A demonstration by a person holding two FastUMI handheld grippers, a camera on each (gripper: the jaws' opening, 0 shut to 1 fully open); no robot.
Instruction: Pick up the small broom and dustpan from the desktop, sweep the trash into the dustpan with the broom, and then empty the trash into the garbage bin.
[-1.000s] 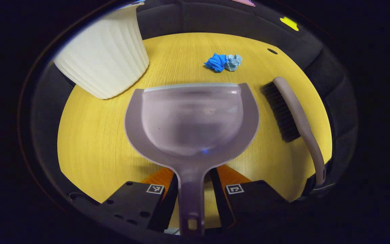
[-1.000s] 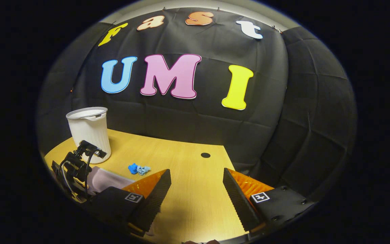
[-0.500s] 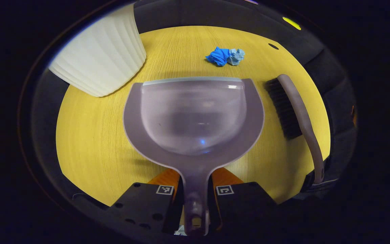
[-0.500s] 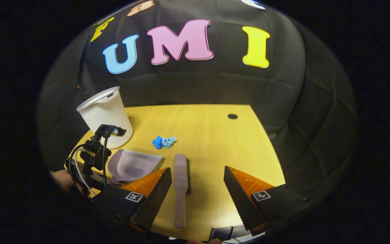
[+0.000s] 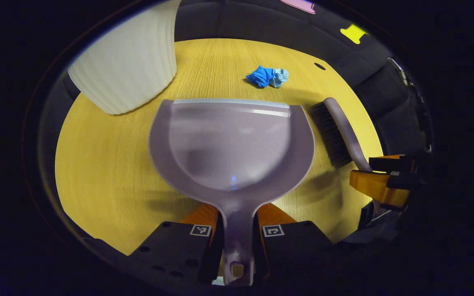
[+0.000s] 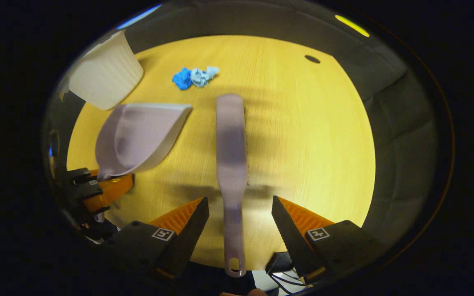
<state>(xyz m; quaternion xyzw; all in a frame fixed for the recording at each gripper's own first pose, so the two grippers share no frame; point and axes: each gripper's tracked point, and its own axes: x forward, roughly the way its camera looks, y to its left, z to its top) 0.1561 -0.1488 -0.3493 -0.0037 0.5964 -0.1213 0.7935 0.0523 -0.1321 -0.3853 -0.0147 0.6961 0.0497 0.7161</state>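
While the left gripper [image 5: 237,230] clamps both fingers on the handle of the pale lilac dustpan [image 5: 231,144], the pan's scoop reaches out ahead of it over the yellow wood-grain desktop [image 5: 109,164], its grey front lip turned toward the trash. In the right gripper view the dustpan [image 6: 136,137] seems tilted with a shadow beneath it — whether its lip touches the desktop I cannot tell.

Just past that lip lies the trash [image 5: 266,77], a crumpled dark blue wad touching a paler blue one, apart from the pan. The white ribbed garbage bin [image 5: 126,70] stands at the desktop's far left, near the dustpan's left corner.

Right of the dustpan the small broom [image 5: 338,131] lies on the desktop, dark bristles facing the pan, its lilac handle running back toward the right gripper [image 5: 379,181], seen at the edge of the left gripper view.

From the right gripper view, the right gripper [image 6: 240,230] has its fingers spread apart on either side of the broom [image 6: 231,164], whose handle runs down the gap between them without touching either finger — the hanging hole at the handle's end lies nearest the camera. The left gripper [image 6: 93,193] shows at the left edge there, under the dustpan's handle. A small dark round hole [image 6: 312,59] sits in the desktop's far right corner.
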